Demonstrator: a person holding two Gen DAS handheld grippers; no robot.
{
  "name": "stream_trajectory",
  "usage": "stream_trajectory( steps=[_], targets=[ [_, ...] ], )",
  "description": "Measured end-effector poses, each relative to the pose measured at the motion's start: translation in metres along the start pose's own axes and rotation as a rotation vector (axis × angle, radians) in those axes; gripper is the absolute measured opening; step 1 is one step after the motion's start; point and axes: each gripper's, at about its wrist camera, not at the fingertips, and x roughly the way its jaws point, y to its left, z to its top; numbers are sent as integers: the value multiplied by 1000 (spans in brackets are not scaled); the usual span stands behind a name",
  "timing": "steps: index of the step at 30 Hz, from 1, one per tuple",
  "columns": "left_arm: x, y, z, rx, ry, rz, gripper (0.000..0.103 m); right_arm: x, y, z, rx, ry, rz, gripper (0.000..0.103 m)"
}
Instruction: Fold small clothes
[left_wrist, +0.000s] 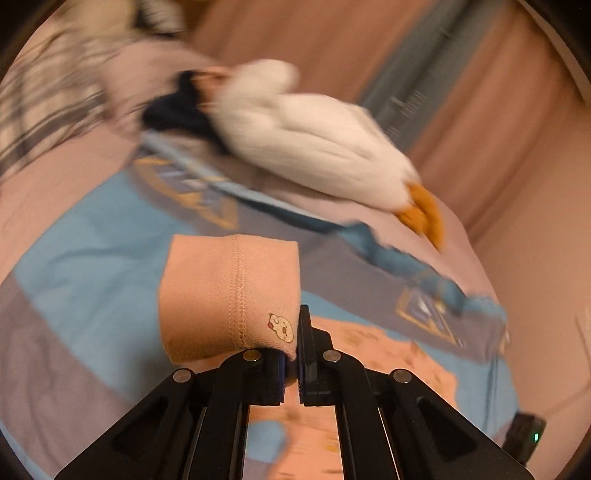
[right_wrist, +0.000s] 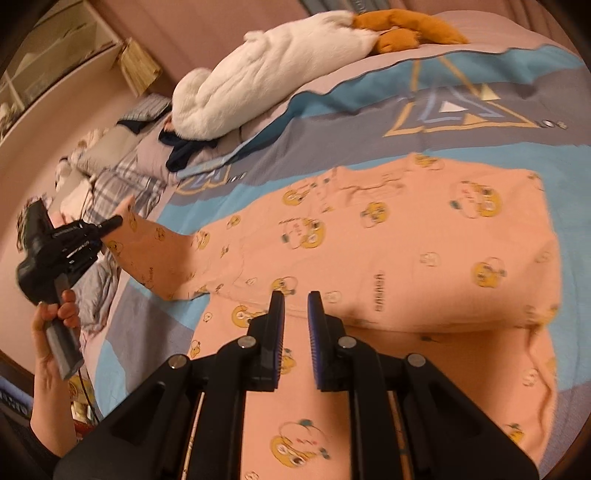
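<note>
Left gripper (left_wrist: 291, 354) pinching the sleeve cuff (left_wrist: 229, 299) of the peach garment (right_wrist: 388, 251) above the bedspread (right_wrist: 332, 110).

My left gripper's jaws are pressed together on the edge of the cuff, which stands lifted clear of the bedspread, its stitched seam and a small printed figure facing the left wrist camera. My right gripper (right_wrist: 295, 306) hovers over the garment's near half with its jaws narrowly apart and nothing between them. The garment, printed with yellow cartoon figures, lies spread flat on the bedspread, its sleeve rising toward my left hand (right_wrist: 55, 325). A white plush toy (right_wrist: 266, 74) with orange feet lies along the bedspread's far edge.
</note>
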Motion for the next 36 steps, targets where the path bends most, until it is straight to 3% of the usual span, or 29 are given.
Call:
stream_trajectory(
  steps=[5,9,12,13,14,15,16,18,20,24,29,36],
  targets=[
    [36,-95,-37,189,73,-28,1,-27,-32,-3,72,-43,-26,15],
    [80,-148,-83,265,191,-69,1,-49,-58,-8,125,-77,-51,16],
    [106,-180,-116,378,263,-41,5,-58,-75,-11,157,-90,-71,18],
    [113,-189,-127,418,284,-17,16,-62,-82,-12,172,-94,-79,20],
    [118,-195,-135,442,305,-9,45,-65,-86,-14,186,-96,-84,23],
    [122,-198,-143,459,330,-14,60,-67,-90,-15,197,-99,-85,23],
    [124,-200,-148,467,345,-34,82,-70,-93,-16,209,-104,-84,24],
    [119,-204,-156,500,362,-106,87,-75,-97,-18,222,-116,-88,25],
    [112,-208,-159,548,360,-120,87,-78,-100,-18,234,-127,-84,25],
    [84,-190,-143,525,318,-180,88,-77,-99,-17,247,-133,-69,26],
    [52,-124,-121,459,261,-137,88,-69,-86,-12,214,-122,-39,26],
    [25,-47,-109,318,227,-50,88,-37,-31,-4,6,-47,-31,27]
  ],
)
